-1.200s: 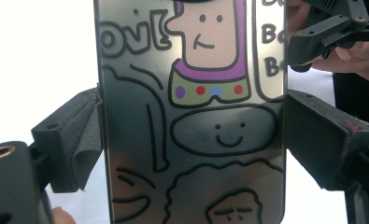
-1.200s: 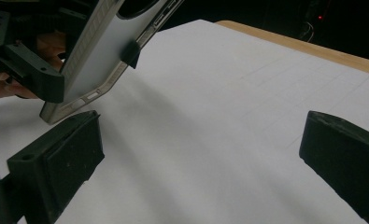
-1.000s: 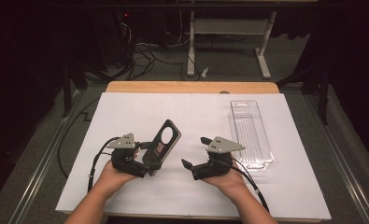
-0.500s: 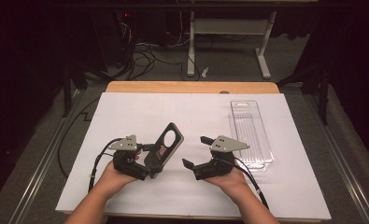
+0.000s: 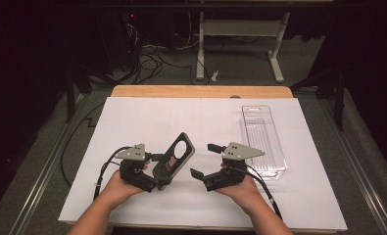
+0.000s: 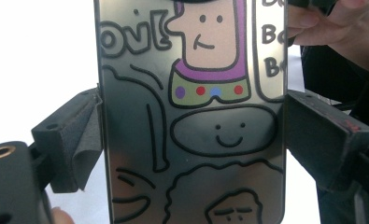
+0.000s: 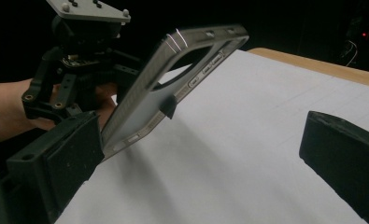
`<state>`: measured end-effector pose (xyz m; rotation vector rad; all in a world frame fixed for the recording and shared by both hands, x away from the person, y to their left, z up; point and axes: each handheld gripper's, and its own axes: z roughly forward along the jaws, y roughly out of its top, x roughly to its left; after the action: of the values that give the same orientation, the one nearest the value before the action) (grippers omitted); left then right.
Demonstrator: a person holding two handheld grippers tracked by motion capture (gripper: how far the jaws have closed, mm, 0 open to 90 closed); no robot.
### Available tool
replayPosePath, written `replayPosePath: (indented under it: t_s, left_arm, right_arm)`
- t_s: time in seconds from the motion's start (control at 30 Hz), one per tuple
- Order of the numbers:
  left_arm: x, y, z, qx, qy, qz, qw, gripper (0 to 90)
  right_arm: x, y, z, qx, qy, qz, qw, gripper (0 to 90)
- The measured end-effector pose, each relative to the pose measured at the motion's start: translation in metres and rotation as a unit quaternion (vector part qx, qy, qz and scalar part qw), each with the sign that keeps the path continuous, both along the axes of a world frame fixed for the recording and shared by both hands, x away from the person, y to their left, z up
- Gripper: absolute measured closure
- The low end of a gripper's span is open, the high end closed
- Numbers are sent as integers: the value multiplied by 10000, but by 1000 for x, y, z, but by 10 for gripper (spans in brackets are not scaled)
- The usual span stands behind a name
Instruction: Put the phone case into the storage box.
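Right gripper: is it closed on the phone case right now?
No: in the high view the right gripper is open with nothing between its jaws, apart from the phone case, which the left gripper holds.

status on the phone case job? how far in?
Done: the phone case is off the table, clamped across its sides by the left tongs and tilted up. In hand: the right tongs sit open just beside it, touching nothing. Left: the clear plastic tray at the right lies empty, so if the case goes there, that move has not begun.
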<state>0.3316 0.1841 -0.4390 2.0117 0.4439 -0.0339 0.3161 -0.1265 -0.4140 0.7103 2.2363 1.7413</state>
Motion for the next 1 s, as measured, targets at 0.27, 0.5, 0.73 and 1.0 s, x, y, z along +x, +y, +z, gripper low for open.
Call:
replayPosePath:
  t_s: [0.27,0.5,0.73,1.0]
  left_arm:
    - [-2,-2,0,3,13,-179,9998,130]
    - [-4,-4,1,-57,36,-454,9989,130]
    - [-6,-5,2,-111,91,-684,9976,130]
    - [-8,-6,3,-148,124,-927,9955,130]
  right_arm:
    - [-2,0,3,148,-3,163,9998,2]
    - [-2,0,4,311,68,332,9989,1]
    - [-2,0,4,422,126,510,9977,2]
    - [-3,-1,6,542,141,669,9962,1]
